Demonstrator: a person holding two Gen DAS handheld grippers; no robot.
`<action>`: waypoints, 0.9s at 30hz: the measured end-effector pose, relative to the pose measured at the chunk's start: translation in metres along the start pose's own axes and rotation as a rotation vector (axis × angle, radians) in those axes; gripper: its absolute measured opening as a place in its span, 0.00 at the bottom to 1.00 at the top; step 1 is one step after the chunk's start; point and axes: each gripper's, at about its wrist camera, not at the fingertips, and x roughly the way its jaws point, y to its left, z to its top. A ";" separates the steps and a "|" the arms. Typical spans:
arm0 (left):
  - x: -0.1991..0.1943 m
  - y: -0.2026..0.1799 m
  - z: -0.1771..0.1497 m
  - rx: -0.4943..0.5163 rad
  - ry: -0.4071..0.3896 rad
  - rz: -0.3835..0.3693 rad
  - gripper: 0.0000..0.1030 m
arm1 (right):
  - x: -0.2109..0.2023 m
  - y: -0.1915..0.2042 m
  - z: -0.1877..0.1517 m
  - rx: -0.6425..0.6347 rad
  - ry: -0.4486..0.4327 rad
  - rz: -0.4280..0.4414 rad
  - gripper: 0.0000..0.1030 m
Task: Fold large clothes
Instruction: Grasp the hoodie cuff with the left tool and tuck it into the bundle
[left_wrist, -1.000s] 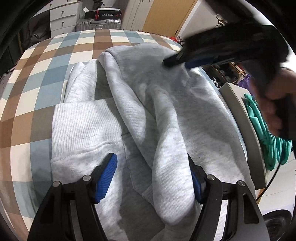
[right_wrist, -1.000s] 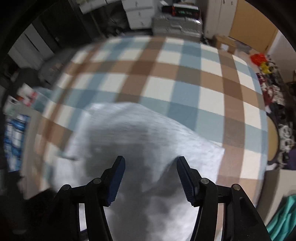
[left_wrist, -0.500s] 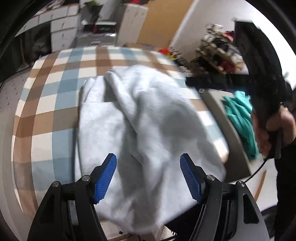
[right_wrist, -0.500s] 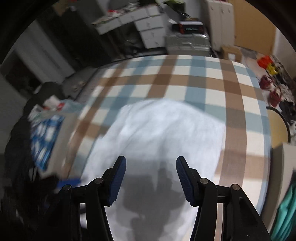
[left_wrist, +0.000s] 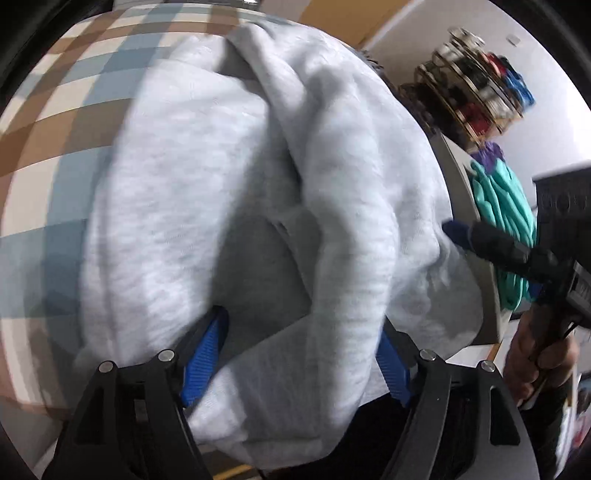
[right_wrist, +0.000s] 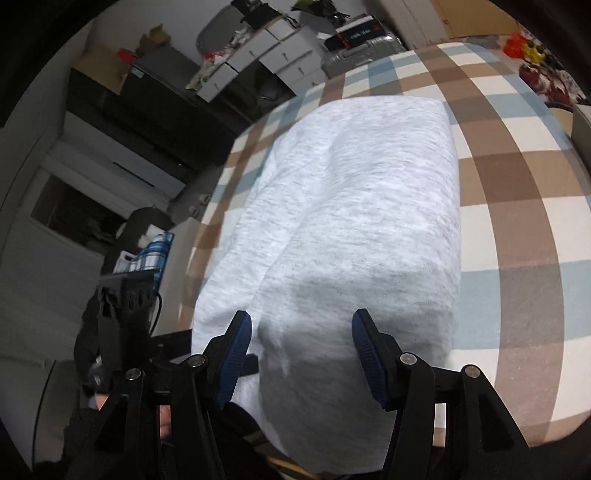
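Note:
A light grey sweatshirt (left_wrist: 207, 192) lies bunched on the checked tablecloth (left_wrist: 48, 122), and its near end hangs over the table edge. My left gripper (left_wrist: 299, 363) is pushed into that near end. A thick fold sits between its blue pads (left_wrist: 205, 354), the jaws are opening, and cloth hides the fingertips. My right gripper (left_wrist: 456, 230), held by a hand (left_wrist: 535, 354), touches the sweatshirt's right edge. In the right wrist view the sweatshirt (right_wrist: 362, 192) is a long smooth bundle, and the right gripper (right_wrist: 301, 332) hovers open over its near end.
A grey bin (left_wrist: 461, 177) with teal cloth (left_wrist: 509, 221) stands just off the table's right side, and a cluttered rack (left_wrist: 476, 85) stands behind it. White drawers (right_wrist: 273, 55) and a silver suitcase (right_wrist: 362, 48) stand beyond the far edge. Bare checked tablecloth (right_wrist: 517, 192) lies beside the bundle.
The left gripper has come down close and now has a sweatshirt fold between its jaws. The right gripper has swung from the far side to the garment's near right edge.

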 end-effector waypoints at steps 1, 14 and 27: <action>-0.014 0.001 0.004 -0.011 -0.023 -0.004 0.71 | -0.005 -0.002 0.001 -0.001 -0.008 0.018 0.55; -0.021 0.059 0.085 -0.084 0.008 0.062 0.99 | -0.005 -0.098 0.018 0.208 -0.022 0.128 1.00; 0.030 0.074 0.123 -0.210 0.148 -0.173 0.99 | 0.046 -0.096 0.030 0.196 0.091 0.251 1.00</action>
